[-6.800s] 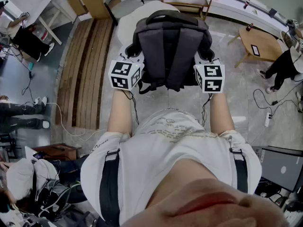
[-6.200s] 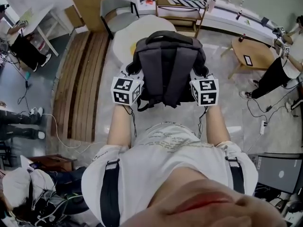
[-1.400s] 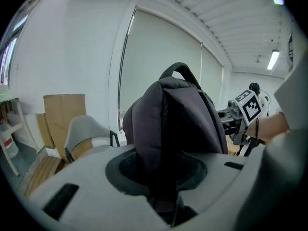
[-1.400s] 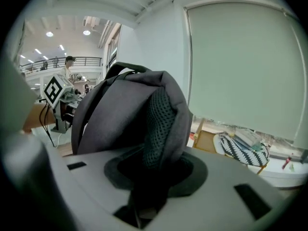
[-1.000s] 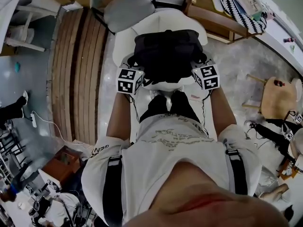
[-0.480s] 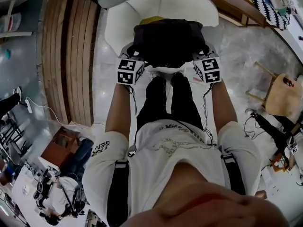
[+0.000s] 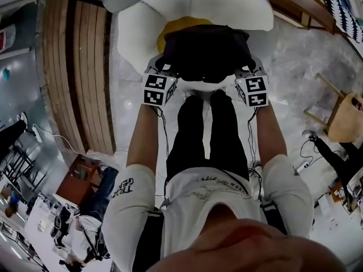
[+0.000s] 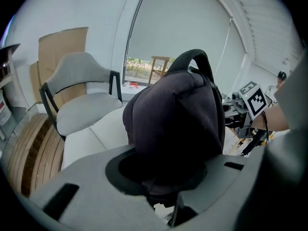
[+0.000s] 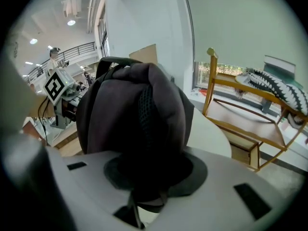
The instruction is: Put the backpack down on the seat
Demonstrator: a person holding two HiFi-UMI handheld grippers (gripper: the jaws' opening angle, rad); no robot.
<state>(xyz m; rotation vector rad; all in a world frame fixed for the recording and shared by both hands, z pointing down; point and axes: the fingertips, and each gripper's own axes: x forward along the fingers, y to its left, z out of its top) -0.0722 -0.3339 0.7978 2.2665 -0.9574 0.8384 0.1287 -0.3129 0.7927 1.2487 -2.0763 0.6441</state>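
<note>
The left gripper (image 7: 163, 68) pinches the lower left side of the backpack (image 7: 205, 51), which stands upright over the white seat (image 7: 133, 41) with its long axis vertical and its handle (image 8: 191, 57) up. The right gripper (image 7: 247, 69) pinches the other side. Only the head view shows a yellow cushion (image 7: 173, 27) behind; the left gripper view shows a grey chair (image 8: 79, 93), the right a wooden rack (image 9: 240, 117).
</note>
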